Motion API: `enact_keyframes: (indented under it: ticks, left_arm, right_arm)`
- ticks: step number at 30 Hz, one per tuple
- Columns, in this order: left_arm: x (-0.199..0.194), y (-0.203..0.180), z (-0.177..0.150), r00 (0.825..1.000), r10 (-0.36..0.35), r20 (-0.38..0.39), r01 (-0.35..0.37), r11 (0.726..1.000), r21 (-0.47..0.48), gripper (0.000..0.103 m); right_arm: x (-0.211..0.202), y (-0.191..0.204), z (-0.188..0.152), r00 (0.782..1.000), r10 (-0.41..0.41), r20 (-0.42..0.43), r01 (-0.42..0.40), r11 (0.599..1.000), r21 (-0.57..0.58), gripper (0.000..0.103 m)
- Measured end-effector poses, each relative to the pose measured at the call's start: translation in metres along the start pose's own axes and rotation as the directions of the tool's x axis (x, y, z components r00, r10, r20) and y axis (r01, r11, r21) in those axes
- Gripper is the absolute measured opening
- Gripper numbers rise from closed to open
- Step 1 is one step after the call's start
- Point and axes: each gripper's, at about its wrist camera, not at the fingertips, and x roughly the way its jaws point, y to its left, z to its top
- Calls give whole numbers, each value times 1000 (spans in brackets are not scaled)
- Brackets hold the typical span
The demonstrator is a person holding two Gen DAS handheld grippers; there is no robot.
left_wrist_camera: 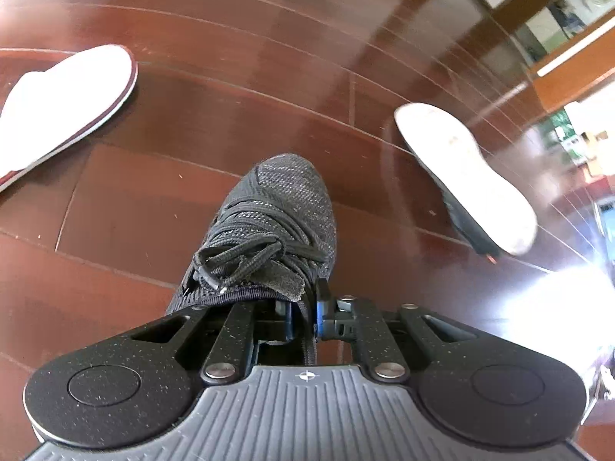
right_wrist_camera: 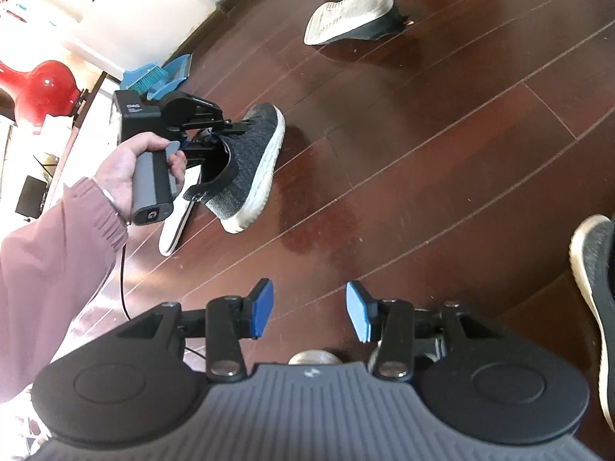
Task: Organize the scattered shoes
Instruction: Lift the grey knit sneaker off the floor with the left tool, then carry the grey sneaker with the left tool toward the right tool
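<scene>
Floor point(right_wrist_camera: 442, 123): dark glossy wood planks; white wall point(right_wrist_camera: 127, 11) behind | left gripper point(left_wrist_camera: 307, 317) clamped on black sneaker point(left_wrist_camera: 276, 223) collar | right gripper point(right_wrist_camera: 309, 313) fingers parted, holding nothing | overturned sneaker point(right_wrist_camera: 346, 11) lying well apart

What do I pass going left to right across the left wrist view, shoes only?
White slipper → dark knit sneaker held in the left gripper → overturned sneaker, white sole facing up.
</scene>
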Motion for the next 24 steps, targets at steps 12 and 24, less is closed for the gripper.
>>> enact_keyframes:
  ticks: [12, 24]
  left_arm:
    - [-68, -78, -106, 992, -123, -38, 125, 990, 68, 13]
    - [-95, -151, -223, 980, -160, -116, 176, 973, 151, 13]
  right_arm:
    - [-100, -56, -44, 992, -39, 121, 25, 993, 119, 46]
    - [-198, -126, -90, 967, -128, 222, 70, 965, 251, 46]
